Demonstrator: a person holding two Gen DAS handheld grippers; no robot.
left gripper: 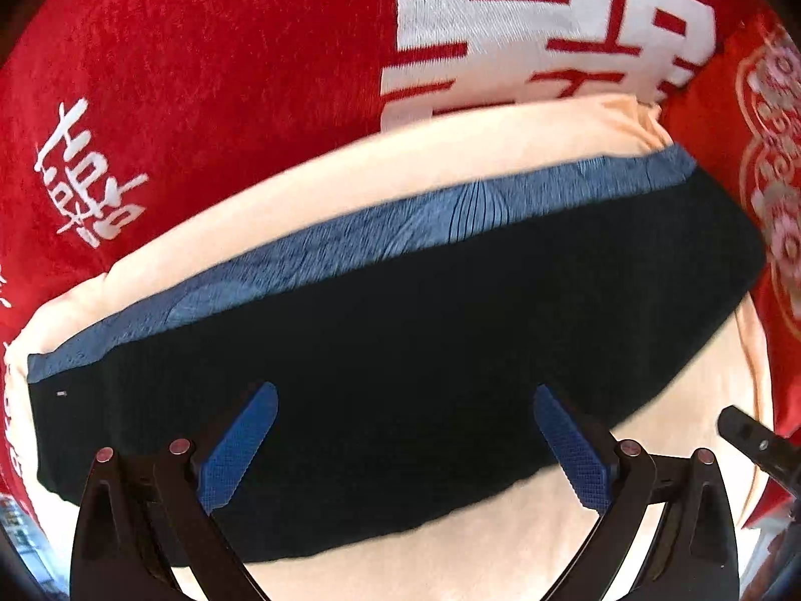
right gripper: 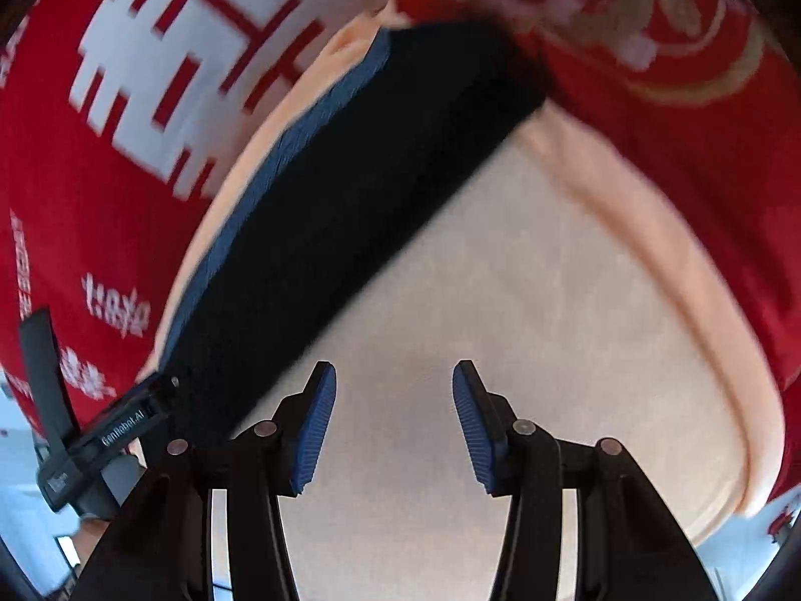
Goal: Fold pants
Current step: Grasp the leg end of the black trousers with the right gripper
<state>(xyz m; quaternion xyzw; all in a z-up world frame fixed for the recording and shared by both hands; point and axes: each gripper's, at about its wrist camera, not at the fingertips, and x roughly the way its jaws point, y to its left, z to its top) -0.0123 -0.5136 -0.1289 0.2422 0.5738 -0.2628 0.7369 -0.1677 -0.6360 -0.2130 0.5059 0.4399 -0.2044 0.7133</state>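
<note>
Left wrist view: pants (left gripper: 400,350) lie as a dark folded band on the peach cushion (left gripper: 676,425), under the wide-open, empty left gripper (left gripper: 405,430). Right gripper (right gripper: 393,420), also open and empty, hovers over bare cushion; the band runs from 8 to 1 o'clock. Best to pinch both short ends evenly before folding.

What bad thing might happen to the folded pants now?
1. The left gripper hangs open right over the dark pants; a careless move may snag them and spoil the fold.
2. The pants lie on a soft peach cushion, so a push there may shift them.
3. The right gripper is open beside the pants, over the cushion, and a sideways sweep may nudge their edge.
</note>
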